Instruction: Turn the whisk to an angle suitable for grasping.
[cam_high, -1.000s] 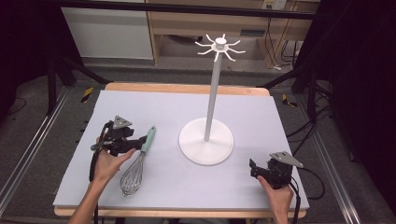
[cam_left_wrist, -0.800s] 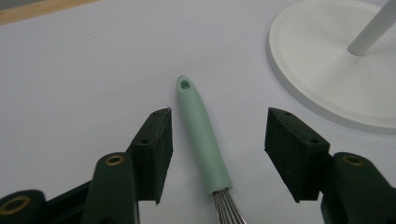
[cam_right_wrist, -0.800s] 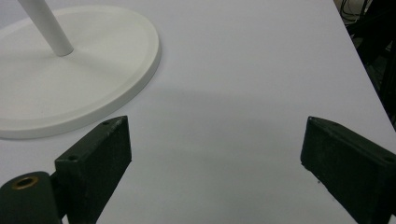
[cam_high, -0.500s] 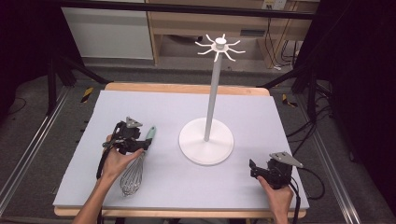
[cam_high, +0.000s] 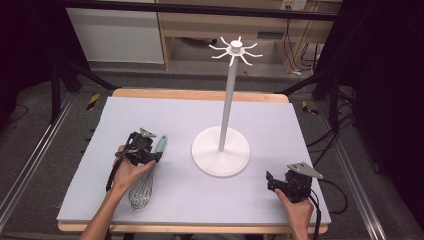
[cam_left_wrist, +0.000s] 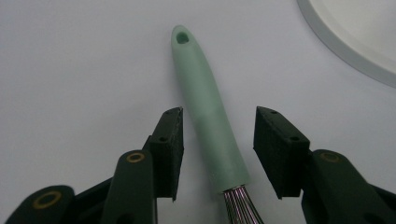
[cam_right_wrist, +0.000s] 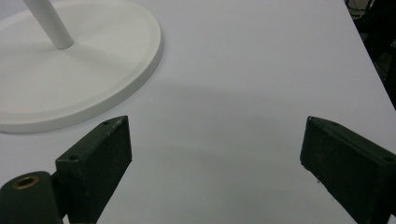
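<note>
Claw (cam_left_wrist: 218, 154) on the left, closing, straddles the whisk's smooth mint handle (cam_left_wrist: 208, 112) without touching; right claw (cam_right_wrist: 215, 163) gapes.

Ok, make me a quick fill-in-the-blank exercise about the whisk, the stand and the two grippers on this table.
1. The whisk has a handle coloured pale ____.
2. The whisk's handle lies between the jaws of the ____ gripper.
3. The white stand has hooks at its ____.
4. The right gripper has ____ between its jaws.

Missing words: green; left; top; nothing
</note>
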